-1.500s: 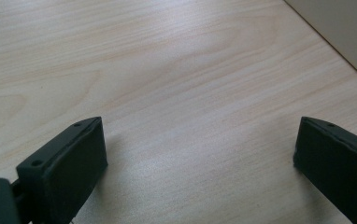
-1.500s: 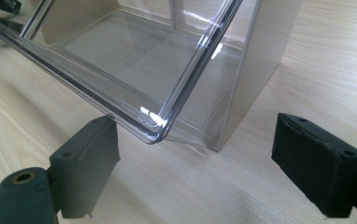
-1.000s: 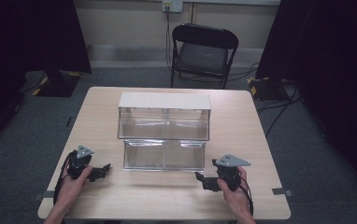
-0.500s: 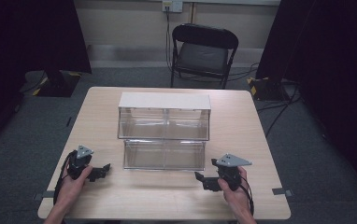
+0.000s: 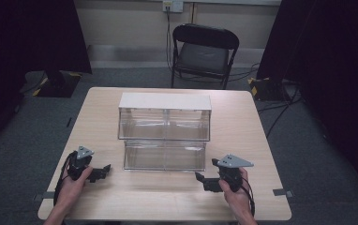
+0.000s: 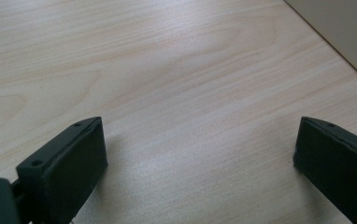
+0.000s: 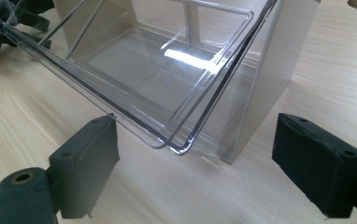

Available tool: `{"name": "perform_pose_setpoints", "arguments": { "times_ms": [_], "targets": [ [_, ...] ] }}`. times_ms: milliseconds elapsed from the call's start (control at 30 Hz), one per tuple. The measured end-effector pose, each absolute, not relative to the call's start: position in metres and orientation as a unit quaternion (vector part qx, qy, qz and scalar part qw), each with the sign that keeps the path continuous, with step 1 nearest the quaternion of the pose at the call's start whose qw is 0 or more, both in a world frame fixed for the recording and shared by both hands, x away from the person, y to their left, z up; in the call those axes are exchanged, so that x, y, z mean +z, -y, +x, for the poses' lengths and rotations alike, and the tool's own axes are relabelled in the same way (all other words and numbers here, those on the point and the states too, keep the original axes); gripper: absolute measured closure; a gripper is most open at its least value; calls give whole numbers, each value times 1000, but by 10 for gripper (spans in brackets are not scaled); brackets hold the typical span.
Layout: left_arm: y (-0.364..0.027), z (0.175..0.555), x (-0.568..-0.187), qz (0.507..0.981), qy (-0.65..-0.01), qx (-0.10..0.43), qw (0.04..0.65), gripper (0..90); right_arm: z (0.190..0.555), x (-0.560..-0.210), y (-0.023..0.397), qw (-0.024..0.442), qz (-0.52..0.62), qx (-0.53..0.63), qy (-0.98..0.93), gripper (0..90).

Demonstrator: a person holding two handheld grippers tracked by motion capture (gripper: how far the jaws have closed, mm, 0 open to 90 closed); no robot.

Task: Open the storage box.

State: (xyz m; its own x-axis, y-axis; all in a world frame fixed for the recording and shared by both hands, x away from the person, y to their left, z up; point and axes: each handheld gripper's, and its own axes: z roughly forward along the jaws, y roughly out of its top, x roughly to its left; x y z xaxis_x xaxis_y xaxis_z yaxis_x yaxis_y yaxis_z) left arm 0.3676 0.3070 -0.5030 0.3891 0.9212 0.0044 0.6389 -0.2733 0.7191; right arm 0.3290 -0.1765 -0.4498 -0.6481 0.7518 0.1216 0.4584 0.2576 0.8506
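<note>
— Where did the clear two-tier drawer cabinet (image 5: 165, 131) stand, and what step was that?

— Mid-table, between the hands. It looked like the approach: the right gripper (image 5: 207, 179) lay near the lower right drawer (image 7: 167, 70), jaws spread wide, holding nothing. Next it would have to close on that drawer's front lip.

— And the left gripper (image 5: 103, 171)?

— Equally agape over bare table (image 6: 167, 70), near the cabinet's left corner.

— Counts?

— One cabinet, two tiers, two grippers, one folding chair (image 5: 204, 51) beyond.

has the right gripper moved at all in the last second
No. In the high view the right gripper sits at the same spot off the front right corner of the clear two-tier drawer box, jaws open and empty.
</note>
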Motion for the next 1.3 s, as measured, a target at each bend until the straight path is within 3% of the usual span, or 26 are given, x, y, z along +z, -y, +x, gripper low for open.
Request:
{"name": "perform_pose_setpoints", "arguments": {
  "times_ms": [1300],
  "targets": [
    [-307,368,-503,768,-508,218,324,21,331,-437,176,152,385,493,-765,139]
  ]
}}
